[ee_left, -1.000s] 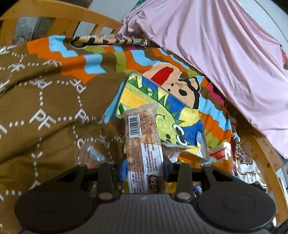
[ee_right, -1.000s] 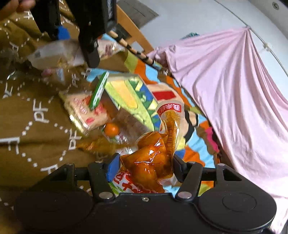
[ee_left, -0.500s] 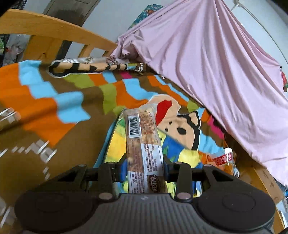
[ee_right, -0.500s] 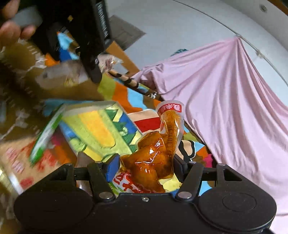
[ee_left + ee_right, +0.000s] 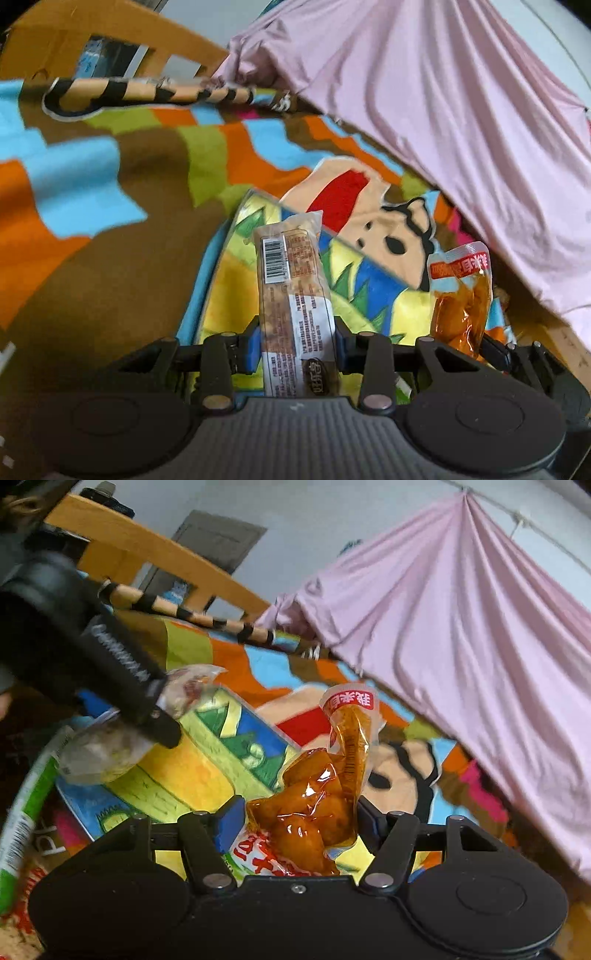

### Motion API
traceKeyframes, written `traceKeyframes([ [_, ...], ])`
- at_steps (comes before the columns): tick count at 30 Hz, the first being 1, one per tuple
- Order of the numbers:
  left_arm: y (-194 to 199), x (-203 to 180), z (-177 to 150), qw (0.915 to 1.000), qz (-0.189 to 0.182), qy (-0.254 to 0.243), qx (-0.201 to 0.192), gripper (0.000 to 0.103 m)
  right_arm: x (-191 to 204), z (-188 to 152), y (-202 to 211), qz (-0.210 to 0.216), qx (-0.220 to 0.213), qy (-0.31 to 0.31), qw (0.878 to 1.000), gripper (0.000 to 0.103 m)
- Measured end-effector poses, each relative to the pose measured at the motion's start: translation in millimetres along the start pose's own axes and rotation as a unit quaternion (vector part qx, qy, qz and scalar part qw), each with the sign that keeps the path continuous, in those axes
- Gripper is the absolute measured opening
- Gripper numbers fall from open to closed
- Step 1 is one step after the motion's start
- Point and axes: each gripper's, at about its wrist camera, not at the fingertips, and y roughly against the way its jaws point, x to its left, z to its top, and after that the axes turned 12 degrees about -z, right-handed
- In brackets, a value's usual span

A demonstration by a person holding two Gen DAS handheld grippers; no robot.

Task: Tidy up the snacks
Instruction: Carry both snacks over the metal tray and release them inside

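My left gripper is shut on a long clear snack bar packet with a barcode, held over a colourful cartoon box. My right gripper is shut on an orange vacuum-packed snack pouch with a red-and-white top. That pouch also shows at the right of the left wrist view. The left gripper with its packet shows at the upper left of the right wrist view, over the same box.
A bright patterned blanket covers the bed. A pink sheet hangs at the right. A wooden bed rail runs along the back. A green-edged packet lies at the left edge of the right wrist view.
Both grippers have lifted and swung toward the cartoon box, still holding their packets. The pile of loose snacks has dropped out of sight. The right gripper's pouch has come into the left wrist view.
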Motion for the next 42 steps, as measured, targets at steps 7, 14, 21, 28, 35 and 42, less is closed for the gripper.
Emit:
traceKeyframes([
  [7, -12, 11, -7, 0.9996, 0.021, 0.005, 0.02, 0.041, -7, -7, -22, 0.047, 0.066, -0.074, 0.994, 0.065],
  [14, -11, 7, -10, 0.9992, 0.029, -0.01, 0.025, 0.047, -6, -16, -31, 0.087, 0.109, -0.107, 0.984, 0.071],
  [21, -5, 3, -9, 0.9994, 0.019, 0.005, 0.03, 0.069, -20, -15, -19, 0.091, 0.108, -0.138, 0.98, 0.083],
  [28, 24, -23, -2, 0.9998, 0.012, -0.014, -0.001, 0.082, -56, -9, 16, 0.067, 0.076, -0.184, 0.978, 0.092],
  [35, 75, -63, 3, 0.9944, 0.044, -0.083, -0.048, 0.098, -93, -2, 71, 0.046, 0.013, -0.228, 0.972, 0.102],
  [42, 131, -104, -10, 0.9819, 0.074, -0.145, -0.097, 0.102, -110, 3, 130, 0.024, -0.054, -0.226, 0.972, 0.102],
])
